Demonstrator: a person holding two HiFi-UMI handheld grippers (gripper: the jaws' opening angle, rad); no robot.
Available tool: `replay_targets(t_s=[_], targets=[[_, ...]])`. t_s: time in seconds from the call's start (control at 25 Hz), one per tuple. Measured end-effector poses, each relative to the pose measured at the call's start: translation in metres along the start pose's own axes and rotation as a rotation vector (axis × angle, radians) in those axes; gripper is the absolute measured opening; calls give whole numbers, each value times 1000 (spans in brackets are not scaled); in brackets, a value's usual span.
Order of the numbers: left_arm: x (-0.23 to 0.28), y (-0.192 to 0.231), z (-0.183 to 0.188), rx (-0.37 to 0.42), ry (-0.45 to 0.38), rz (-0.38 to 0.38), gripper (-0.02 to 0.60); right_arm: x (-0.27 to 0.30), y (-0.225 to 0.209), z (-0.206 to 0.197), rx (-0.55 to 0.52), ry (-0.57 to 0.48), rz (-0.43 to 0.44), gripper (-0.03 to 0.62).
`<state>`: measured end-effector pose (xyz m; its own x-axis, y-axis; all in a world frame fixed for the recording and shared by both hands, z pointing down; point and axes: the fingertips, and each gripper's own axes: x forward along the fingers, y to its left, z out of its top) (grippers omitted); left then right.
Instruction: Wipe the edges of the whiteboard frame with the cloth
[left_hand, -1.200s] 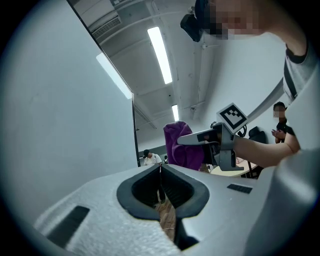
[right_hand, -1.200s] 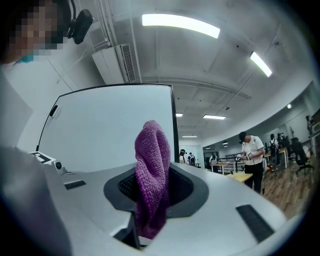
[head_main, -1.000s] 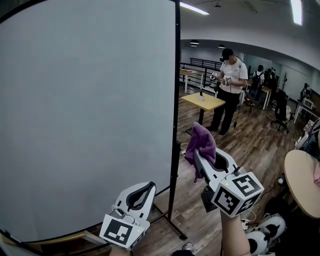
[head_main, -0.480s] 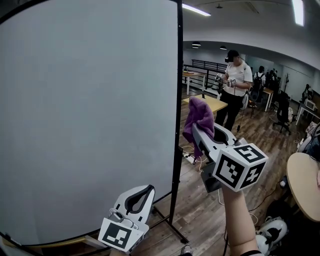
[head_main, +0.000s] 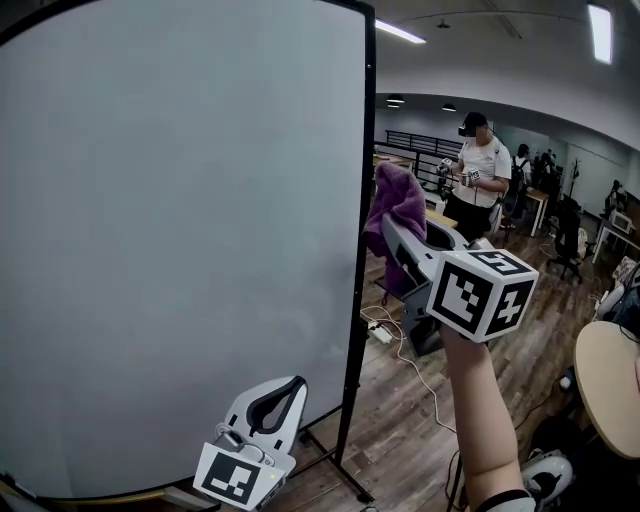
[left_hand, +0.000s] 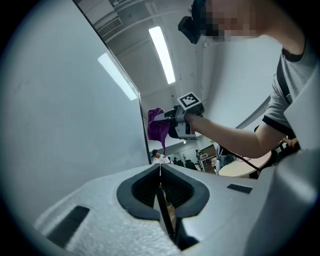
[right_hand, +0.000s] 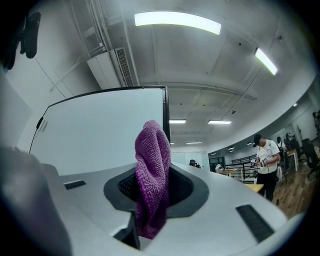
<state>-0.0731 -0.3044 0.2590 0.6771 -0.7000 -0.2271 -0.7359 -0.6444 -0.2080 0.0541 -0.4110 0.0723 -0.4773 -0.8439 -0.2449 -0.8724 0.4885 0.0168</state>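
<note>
A tall whiteboard (head_main: 180, 230) with a thin black frame (head_main: 362, 200) fills the left of the head view. My right gripper (head_main: 392, 225) is raised beside the frame's right edge, shut on a purple cloth (head_main: 395, 215) whose bunched top sits close against that edge; contact is unclear. In the right gripper view the cloth (right_hand: 152, 175) stands up between the jaws, with the frame's right edge (right_hand: 165, 110) just behind it. My left gripper (head_main: 280, 395) hangs low in front of the board, shut and empty. The left gripper view shows its closed jaws (left_hand: 161, 187) and the purple cloth (left_hand: 158, 126).
A person (head_main: 478, 170) in a white shirt stands beyond the board by a yellow table (head_main: 440, 215). Black stand legs (head_main: 335, 460) reach onto the wooden floor, where a white cable (head_main: 400, 345) lies. A round table (head_main: 605, 370) sits at the right.
My right gripper has risen with the cloth along the frame's right edge, from low beside it to about mid-height. The left gripper stayed low, nearly still.
</note>
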Motion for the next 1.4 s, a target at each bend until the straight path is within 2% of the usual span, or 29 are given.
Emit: replay_targets(t_s=[0.28, 0.64, 0.88, 1.4], targets=[[7, 21, 13, 5, -1, 17, 17, 32, -6, 42, 13, -31, 20, 94], [17, 27, -5, 23, 0, 44, 17, 50, -14, 57, 10, -66, 62, 94], [20, 33, 5, 21, 3, 56, 17, 64, -13, 79, 0, -80, 68, 94], [24, 35, -13, 10, 10, 49, 17, 76, -14, 73, 2, -91, 77, 89]])
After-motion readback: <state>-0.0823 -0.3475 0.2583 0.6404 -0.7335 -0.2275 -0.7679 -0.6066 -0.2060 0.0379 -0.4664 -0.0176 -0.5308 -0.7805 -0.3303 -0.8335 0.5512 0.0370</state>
